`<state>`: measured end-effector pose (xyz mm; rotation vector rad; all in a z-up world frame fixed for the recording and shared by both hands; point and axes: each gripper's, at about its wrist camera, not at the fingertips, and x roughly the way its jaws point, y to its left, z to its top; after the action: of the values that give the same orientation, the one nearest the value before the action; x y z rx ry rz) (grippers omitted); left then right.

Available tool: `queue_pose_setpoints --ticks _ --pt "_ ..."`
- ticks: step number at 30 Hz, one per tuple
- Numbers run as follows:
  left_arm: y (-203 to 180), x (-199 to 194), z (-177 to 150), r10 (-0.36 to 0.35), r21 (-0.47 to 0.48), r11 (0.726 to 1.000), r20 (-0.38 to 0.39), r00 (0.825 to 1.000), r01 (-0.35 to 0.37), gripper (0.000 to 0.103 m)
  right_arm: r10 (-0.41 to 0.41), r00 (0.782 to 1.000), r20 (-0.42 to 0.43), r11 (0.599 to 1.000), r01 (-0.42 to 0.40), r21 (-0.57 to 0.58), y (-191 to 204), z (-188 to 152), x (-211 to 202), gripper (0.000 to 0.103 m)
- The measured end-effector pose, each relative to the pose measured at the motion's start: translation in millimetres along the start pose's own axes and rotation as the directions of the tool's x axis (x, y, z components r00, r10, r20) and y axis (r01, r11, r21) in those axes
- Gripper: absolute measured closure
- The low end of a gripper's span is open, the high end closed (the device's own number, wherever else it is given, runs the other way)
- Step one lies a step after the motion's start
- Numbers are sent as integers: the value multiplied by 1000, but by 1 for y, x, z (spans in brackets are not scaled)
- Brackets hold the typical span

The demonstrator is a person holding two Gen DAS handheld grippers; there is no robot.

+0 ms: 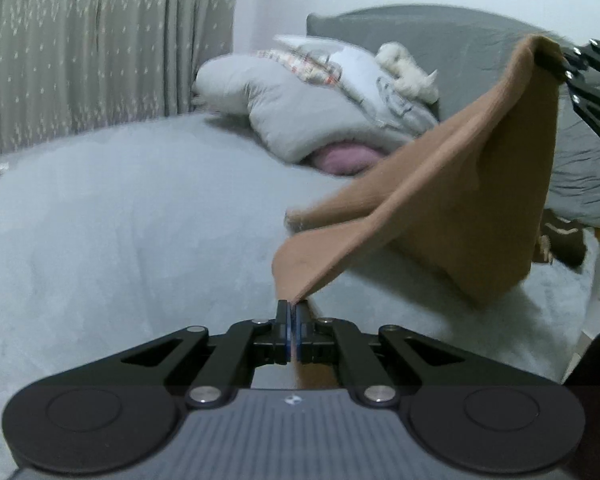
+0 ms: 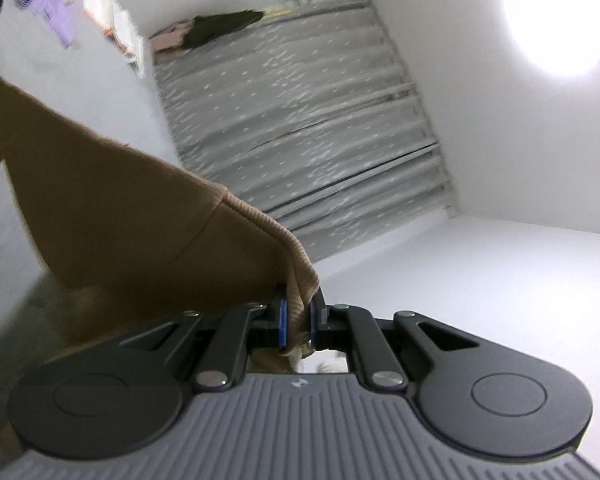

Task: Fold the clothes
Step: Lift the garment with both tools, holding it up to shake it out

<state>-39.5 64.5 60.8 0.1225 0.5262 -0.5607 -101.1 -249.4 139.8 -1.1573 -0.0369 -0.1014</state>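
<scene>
A tan brown garment (image 1: 452, 208) hangs stretched above the grey bed (image 1: 120, 220). My left gripper (image 1: 292, 308) is shut on its lower corner, close to the bed. My right gripper (image 1: 560, 66) is shut on the upper corner, raised at the top right of the left wrist view. In the right wrist view the same garment (image 2: 120, 208) runs left from the right gripper (image 2: 298, 304), which is shut on its ribbed hem. That camera points up at the ceiling and curtain.
A heap of pale clothes and pillows (image 1: 320, 104) lies at the bed's head before a grey headboard (image 1: 400, 32). A grey curtain (image 1: 100, 52) hangs at left. A dark brown item (image 1: 564, 240) lies at the bed's right edge. A ceiling lamp (image 2: 556, 16) glares.
</scene>
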Motion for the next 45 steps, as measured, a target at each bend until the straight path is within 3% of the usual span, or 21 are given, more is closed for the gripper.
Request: queue_pose_setpoints --ticks 10,17,20,28,38,45 --pt "-2 -61 17 59 -12 998 44 997 -59 103 -109 987 121 994 110 -3 -78 24 -52 92" --pt "2 -96 26 105 -35 994 61 993 -104 103 -61 984 167 998 63 -4 -88 30 -63 92" --pt "3 -110 29 125 -45 991 68 990 -122 103 -12 987 159 1000 12 -4 -74 30 -48 92" --pt "64 -72 6 225 -163 960 -38 974 -228 103 145 982 122 989 -145 -7 -16 41 26 92" --pt "146 -13 2 318 -264 902 -125 940 -341 103 329 943 53 944 -328 -30 82 77 145 92" --pt "199 51 -1 325 -317 868 -221 920 -383 103 420 908 -6 906 -420 -57 154 107 228 91"
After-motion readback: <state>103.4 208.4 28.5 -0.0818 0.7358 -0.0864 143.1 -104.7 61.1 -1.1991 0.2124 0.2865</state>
